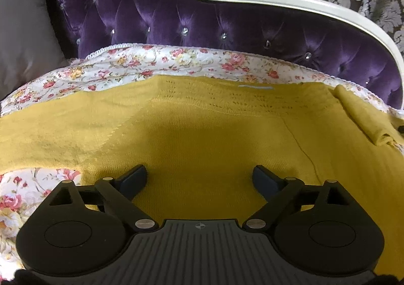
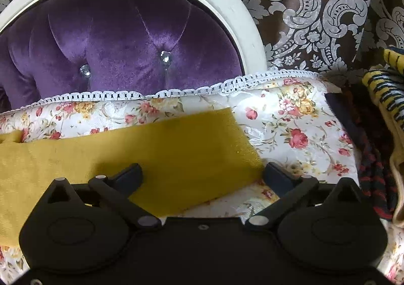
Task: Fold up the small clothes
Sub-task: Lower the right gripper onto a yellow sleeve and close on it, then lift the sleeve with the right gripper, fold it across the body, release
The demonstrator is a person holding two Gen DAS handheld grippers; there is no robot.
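Note:
A mustard-yellow knit sweater lies spread flat on a floral bed cover. Its neckline with a small label faces the headboard. One sleeve end lies folded at the right. My left gripper is open, low over the sweater's body, holding nothing. In the right wrist view, a yellow sleeve stretches across the floral cover. My right gripper is open, its fingers on either side of the sleeve's cuff end.
A purple tufted headboard with a white frame runs behind the bed. A grey cushion sits at the left. A pile of other clothes, striped yellow and dark red-black, lies at the right edge.

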